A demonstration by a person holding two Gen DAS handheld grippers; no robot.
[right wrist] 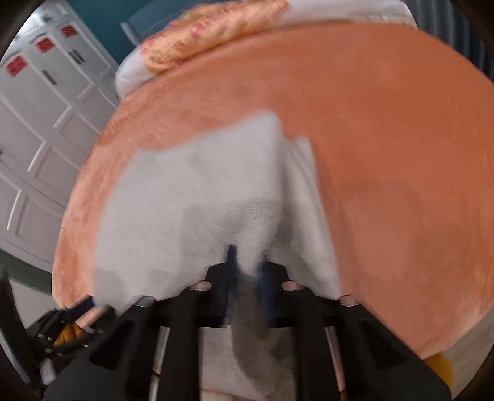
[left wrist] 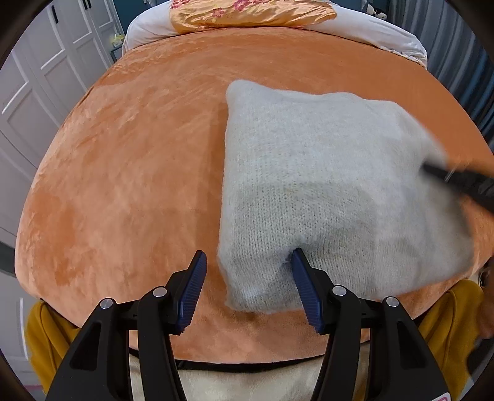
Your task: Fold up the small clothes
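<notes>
A fluffy light grey knit sweater (left wrist: 324, 185) lies folded on the orange bedspread (left wrist: 123, 172). My left gripper (left wrist: 247, 256) stands open over its near left corner. One blue pad (left wrist: 304, 283) rests on the knit, the other (left wrist: 193, 287) is over the bedspread. In the right wrist view my right gripper (right wrist: 247, 262) is shut on a fold of the sweater (right wrist: 185, 200), and the cloth rises in a ridge from the pinch. The left wrist view shows that gripper (left wrist: 427, 168) as a dark blur at the sweater's right edge.
An orange floral pillow (left wrist: 247, 12) on a white one (left wrist: 386, 34) lies at the bed's far end. White panelled wardrobe doors (left wrist: 37, 92) stand to the left. A person's mustard sleeves (left wrist: 46, 333) and cream top (left wrist: 247, 379) are at the near edge.
</notes>
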